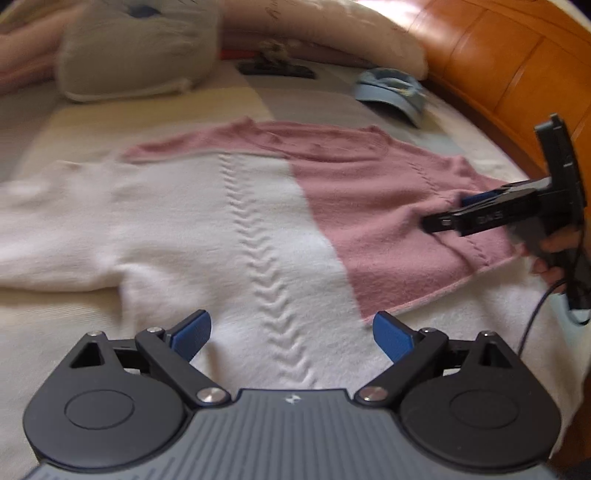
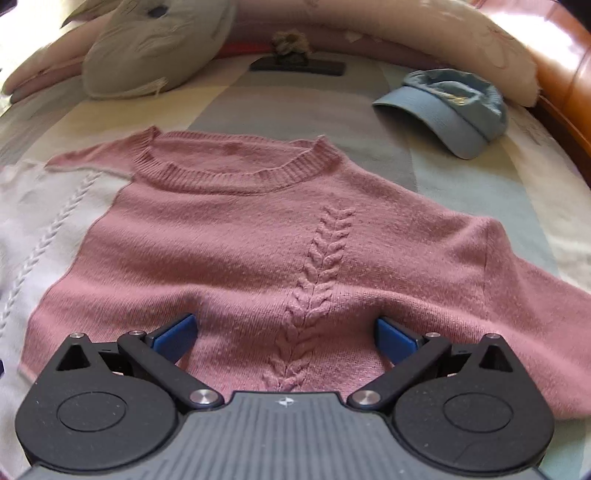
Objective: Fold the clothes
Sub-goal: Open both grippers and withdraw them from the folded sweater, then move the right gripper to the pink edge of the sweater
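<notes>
A knit sweater lies flat on the bed, collar at the far side. Its pink half (image 2: 240,240) sits under my right gripper (image 2: 284,332). That gripper is open, one finger on each side of the pink cable braid (image 2: 317,280), and nothing is pinched. The left wrist view shows the right gripper (image 1: 447,212) low over the pink fabric (image 1: 369,206), held by a hand (image 1: 550,254). My left gripper (image 1: 291,332) is open over the white half (image 1: 166,221), its blue pads (image 1: 194,332) wide apart beside the white braid.
A blue cap (image 2: 450,110) lies on the bed beyond the sweater to the right. A grey cushion (image 2: 159,44), a long pale pillow (image 2: 424,33) and a dark flat object (image 2: 297,67) line the far side. An orange wooden bed frame (image 1: 517,66) runs along the right.
</notes>
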### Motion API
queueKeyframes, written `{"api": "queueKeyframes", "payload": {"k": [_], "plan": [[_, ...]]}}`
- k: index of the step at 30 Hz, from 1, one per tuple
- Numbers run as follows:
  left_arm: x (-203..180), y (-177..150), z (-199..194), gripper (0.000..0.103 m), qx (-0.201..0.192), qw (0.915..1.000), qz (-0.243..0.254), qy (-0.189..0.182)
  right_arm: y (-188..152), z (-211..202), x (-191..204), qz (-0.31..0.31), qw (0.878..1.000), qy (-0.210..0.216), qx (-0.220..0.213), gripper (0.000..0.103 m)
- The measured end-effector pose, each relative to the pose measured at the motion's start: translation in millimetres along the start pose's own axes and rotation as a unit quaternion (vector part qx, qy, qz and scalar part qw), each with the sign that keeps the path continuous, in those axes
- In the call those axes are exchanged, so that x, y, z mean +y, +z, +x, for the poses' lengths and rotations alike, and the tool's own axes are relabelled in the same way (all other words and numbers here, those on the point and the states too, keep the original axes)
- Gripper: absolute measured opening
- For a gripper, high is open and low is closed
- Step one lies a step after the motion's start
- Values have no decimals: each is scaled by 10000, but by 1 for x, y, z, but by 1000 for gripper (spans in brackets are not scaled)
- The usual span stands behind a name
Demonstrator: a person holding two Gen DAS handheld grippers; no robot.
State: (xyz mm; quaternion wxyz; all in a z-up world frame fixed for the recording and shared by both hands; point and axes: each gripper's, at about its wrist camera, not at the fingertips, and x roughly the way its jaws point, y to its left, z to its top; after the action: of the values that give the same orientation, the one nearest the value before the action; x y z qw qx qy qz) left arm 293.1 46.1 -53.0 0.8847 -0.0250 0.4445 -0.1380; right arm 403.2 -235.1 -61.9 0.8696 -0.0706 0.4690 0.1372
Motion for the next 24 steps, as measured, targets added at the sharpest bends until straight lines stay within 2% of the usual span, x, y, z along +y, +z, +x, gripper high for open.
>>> {"api": "queueKeyframes", "payload": {"k": [1,5,8,12,15,18,19,24], "plan": [[-1,0,-9,94,-32,9998,-27,193,3,-4,-2,-69,9999,118,-24,103],[-5,3,-43,94,-245,9982,-267,485,13,-33,-15,-278,9959,734,-440,103],[-14,15,-46,94,-271,9965,-331,715,23,-56,-33,-368,9889,1253,-702,103],[-38,22,-29,94,-300,9976,-319,535,36,-67,-62,-312,9770,1991,-699,103],[-56,15,-8,94,-185,9990,-163,381,46,-52,-76,-368,9712,2289,-542,103],[-57,-4,15,94,78,9998,-197,-1,55,-31,-92,-302,9675,2479,-384,103],[-56,-10,22,94,231,9994,-255,7,58,-23,-98,-231,9671,2513,-336,102],[-66,-29,17,94,200,9995,-163,202,79,13,-127,-52,9622,2718,-151,101]]}}
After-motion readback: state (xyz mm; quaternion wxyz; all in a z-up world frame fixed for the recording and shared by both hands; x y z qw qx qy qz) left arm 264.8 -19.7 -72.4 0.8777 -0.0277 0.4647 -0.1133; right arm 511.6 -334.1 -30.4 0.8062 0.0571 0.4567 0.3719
